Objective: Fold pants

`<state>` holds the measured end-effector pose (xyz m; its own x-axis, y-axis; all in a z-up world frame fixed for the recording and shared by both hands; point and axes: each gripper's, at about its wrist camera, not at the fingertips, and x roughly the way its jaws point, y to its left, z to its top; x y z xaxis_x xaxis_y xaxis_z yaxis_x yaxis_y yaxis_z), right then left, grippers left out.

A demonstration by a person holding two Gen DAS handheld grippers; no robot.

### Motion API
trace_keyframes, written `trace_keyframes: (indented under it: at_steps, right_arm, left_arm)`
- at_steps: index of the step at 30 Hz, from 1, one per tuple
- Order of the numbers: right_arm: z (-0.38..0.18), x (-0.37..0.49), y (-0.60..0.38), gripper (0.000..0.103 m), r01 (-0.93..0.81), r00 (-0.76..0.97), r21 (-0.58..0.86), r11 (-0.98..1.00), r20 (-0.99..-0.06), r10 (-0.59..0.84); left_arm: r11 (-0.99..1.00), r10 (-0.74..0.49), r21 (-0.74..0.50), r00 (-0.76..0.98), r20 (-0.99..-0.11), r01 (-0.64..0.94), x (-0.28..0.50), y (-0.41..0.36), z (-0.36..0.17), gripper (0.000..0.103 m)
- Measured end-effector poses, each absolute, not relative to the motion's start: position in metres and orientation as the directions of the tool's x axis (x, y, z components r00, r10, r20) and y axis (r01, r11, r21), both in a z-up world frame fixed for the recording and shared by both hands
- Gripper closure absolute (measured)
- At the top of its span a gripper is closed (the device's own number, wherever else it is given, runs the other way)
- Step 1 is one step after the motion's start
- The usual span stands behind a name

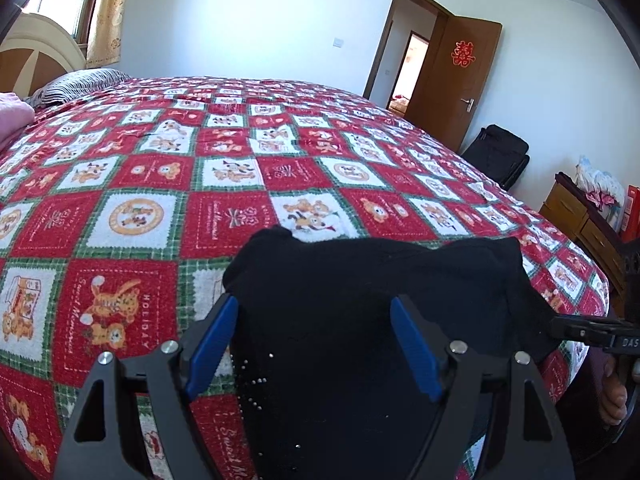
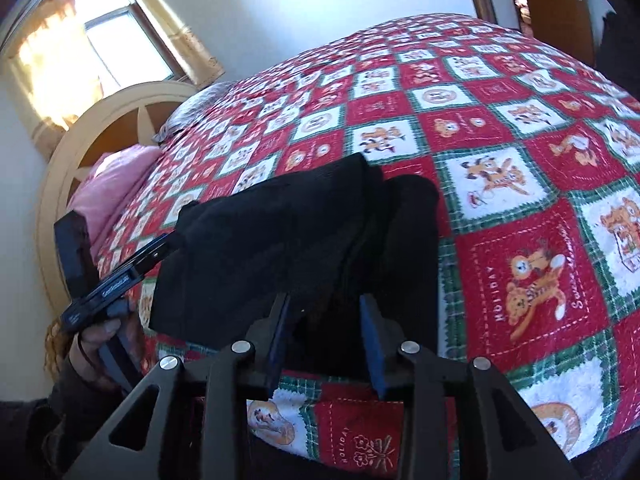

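Note:
The black pants point(image 1: 372, 292) lie folded in a bundle near the front edge of the bed; they also show in the right wrist view point(image 2: 300, 240). My left gripper point(image 1: 314, 308) is open, its blue pads spread wide over the near part of the pants, with cloth lying between the fingers. My right gripper point(image 2: 326, 304) is open by a narrower gap at the near edge of the bundle, cloth between its pads. The right gripper also shows at the right edge of the left wrist view point(image 1: 560, 326), at the pants' right side. The left gripper shows in the right wrist view point(image 2: 168, 246), at the pants' left corner.
The bed carries a red, white and green patchwork cover point(image 1: 160, 184). A pink pillow point(image 2: 108, 192) and a striped pillow point(image 1: 80, 86) lie by the headboard point(image 2: 120, 120). A wooden dresser point(image 1: 580, 216), a black bag point(image 1: 500, 152) and an open door point(image 1: 456, 80) stand to the right.

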<state>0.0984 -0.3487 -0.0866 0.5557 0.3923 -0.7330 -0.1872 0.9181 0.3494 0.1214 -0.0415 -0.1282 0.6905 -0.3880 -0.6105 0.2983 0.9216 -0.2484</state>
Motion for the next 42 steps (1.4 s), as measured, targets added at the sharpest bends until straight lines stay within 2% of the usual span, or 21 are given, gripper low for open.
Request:
trace_keyframes:
  at_steps: [2,3,6,13,17,20,23,25,26,28,29,32,35,37,42]
  right_arm:
    - [-0.093,0.102,-0.350,0.067,-0.172,0.555,0.355,0.919,-0.736,0.388]
    - [-0.097,0.104,-0.352,0.074,-0.162,0.547,0.364,0.917,-0.741,0.391]
    - [-0.096,0.103,-0.357,0.085,-0.154,0.556,0.377,0.913,-0.731,0.396]
    - [-0.057,0.081,-0.359,0.086,-0.196,0.662,0.292,0.936,-0.665,0.346]
    - [-0.082,0.083,-0.380,0.086,-0.110,0.620,0.281,0.953,-0.730,0.287]
    - [-0.100,0.089,-0.388,0.086,-0.102,0.574,0.295,0.950,-0.762,0.298]
    - [-0.084,0.086,-0.389,0.059,-0.068,0.632,0.239,0.969,-0.741,0.227]
    - [-0.067,0.081,-0.386,0.057,-0.061,0.701,0.192,0.980,-0.691,0.179]
    - [-0.061,0.080,-0.384,0.056,-0.071,0.719,0.192,0.979,-0.670,0.184]
    - [-0.048,0.086,-0.371,0.053,-0.138,0.739,0.219,0.966,-0.626,0.247]
    - [-0.045,0.089,-0.364,0.048,-0.175,0.738,0.229,0.958,-0.614,0.282]
    - [-0.052,0.114,-0.345,0.047,-0.260,0.706,0.290,0.921,-0.593,0.386]
    - [-0.076,0.142,-0.344,0.047,-0.170,0.680,0.281,0.944,-0.660,0.319]
    - [-0.096,0.157,-0.355,0.047,-0.102,0.651,0.292,0.951,-0.703,0.286]
    - [-0.095,0.153,-0.365,0.047,-0.117,0.651,0.316,0.942,-0.691,0.313]
  left_arm:
    - [0.921,-0.388,-0.248,0.691,-0.609,0.299,0.121,-0.042,-0.128,0.022]
    - [0.921,-0.389,-0.250,0.691,-0.609,0.298,0.121,-0.042,-0.127,0.022]
    - [0.920,-0.392,-0.254,0.698,-0.599,0.298,0.120,-0.041,-0.125,0.022]
    - [0.920,-0.392,-0.230,0.700,-0.597,0.318,0.118,-0.047,-0.123,0.022]
    - [0.924,-0.380,-0.222,0.685,-0.621,0.312,0.121,-0.049,-0.133,0.017]
    - [0.926,-0.374,-0.213,0.687,-0.622,0.311,0.120,-0.049,-0.133,0.017]
    - [0.930,-0.366,-0.199,0.711,-0.601,0.310,0.117,-0.049,-0.125,0.017]
    - [0.934,-0.353,-0.179,0.732,-0.583,0.308,0.119,-0.050,-0.117,0.014]
    - [0.937,-0.346,-0.169,0.740,-0.577,0.306,0.121,-0.051,-0.114,0.008]
    - [0.948,-0.311,-0.133,0.762,-0.568,0.288,0.128,-0.055,-0.108,0.005]
    - [0.955,-0.291,-0.115,0.773,-0.564,0.275,0.132,-0.056,-0.106,0.005]
    - [0.964,-0.250,-0.087,0.744,-0.620,0.252,0.154,-0.060,-0.118,0.005]
    - [0.973,-0.213,-0.081,0.709,-0.672,0.215,0.169,-0.059,-0.137,0.004]
    - [0.971,-0.234,-0.136,0.689,-0.686,0.195,0.174,-0.053,-0.147,0.000]
    - [0.972,-0.232,-0.135,0.702,-0.673,0.192,0.166,-0.054,-0.143,0.000]
